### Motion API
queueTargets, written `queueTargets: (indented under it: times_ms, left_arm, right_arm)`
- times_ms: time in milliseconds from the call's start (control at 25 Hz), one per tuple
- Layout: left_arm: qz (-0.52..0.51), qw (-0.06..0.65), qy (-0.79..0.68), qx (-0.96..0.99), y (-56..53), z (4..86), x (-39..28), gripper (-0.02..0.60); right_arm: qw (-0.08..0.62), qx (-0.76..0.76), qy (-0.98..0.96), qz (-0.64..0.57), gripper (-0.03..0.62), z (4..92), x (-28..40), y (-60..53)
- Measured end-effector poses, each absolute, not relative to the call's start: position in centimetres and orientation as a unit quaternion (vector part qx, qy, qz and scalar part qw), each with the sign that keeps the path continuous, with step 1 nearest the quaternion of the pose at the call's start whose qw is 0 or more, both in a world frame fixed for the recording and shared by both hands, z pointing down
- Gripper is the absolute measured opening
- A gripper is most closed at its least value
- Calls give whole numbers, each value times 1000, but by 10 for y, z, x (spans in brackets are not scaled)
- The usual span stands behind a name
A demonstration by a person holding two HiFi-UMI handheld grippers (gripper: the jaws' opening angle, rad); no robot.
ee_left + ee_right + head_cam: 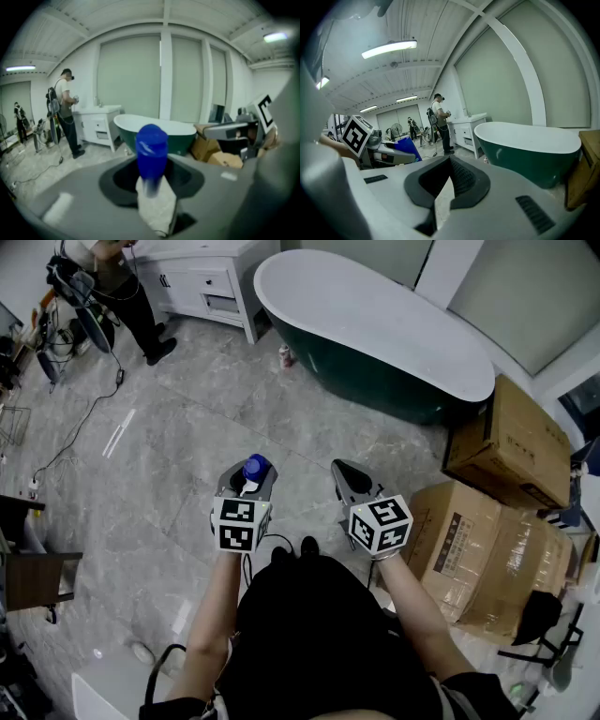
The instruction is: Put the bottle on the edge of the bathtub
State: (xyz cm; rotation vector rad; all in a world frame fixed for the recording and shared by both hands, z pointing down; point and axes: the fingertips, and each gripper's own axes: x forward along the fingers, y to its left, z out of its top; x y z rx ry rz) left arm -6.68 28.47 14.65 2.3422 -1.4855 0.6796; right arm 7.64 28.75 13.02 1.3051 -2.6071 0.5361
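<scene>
Head view: left gripper point(246, 484) is clamped on the bottle point(255, 467), jaws fairly wide around its body, blue cap pointing forward along the jaws. Right gripper point(351, 480) has its jaws together, nothing in them. Bathtub point(424, 341) sits ahead and to the right, well apart across the floor. Carry goes forward-right to the near rim.

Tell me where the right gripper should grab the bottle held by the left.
Best take the bottle by its blue cap, the only part clear of the left gripper clamping its body. Come from the right, across the round cap; the shut right gripper must open first.
</scene>
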Motion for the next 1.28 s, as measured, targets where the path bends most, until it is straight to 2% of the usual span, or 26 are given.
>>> queueTargets:
  times_ms: [680,1280]
  left_arm:
    - [220,134,-541,801,245,132,-69,158]
    - [230,160,-519,808,131,167,-82,158]
  right_arm:
    - [82,440,-870,206,2,145,109,268]
    - [102,445,-857,237,2,172,91,173]
